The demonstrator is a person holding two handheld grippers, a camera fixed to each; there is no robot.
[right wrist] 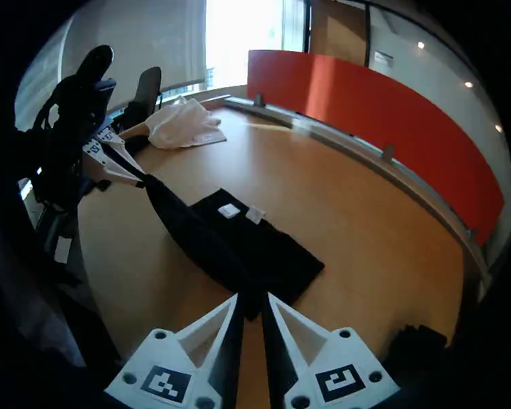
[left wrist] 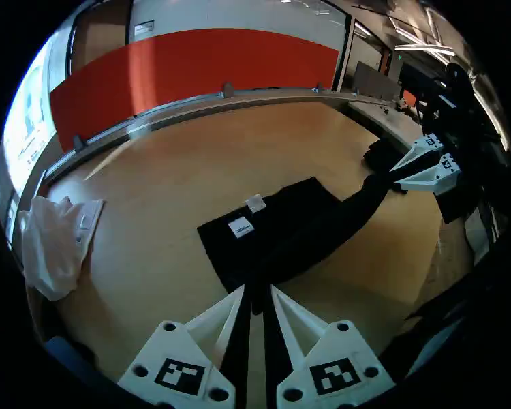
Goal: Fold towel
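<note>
table [left wrist: 187,170], black towel [left wrist: 283,225] clamped in left hand-held gripper [left wrist: 259,298], right hand-held gripper [right wrist: 252,300]; corners hidden

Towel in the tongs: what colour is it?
Black towel; shows best in the left gripper view.

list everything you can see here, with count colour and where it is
table: one, light wood, under everything
towel: one, black, mid-table, one edge lifted between the grippers
tags: two, white, on the towel
cloth: one heap, white, at the table's edge
partition: one, red-orange, along the table's far side
chair: one, black, past the table by the window
left gripper: white, shut on a towel corner
right gripper: white, shut on another corner
</note>
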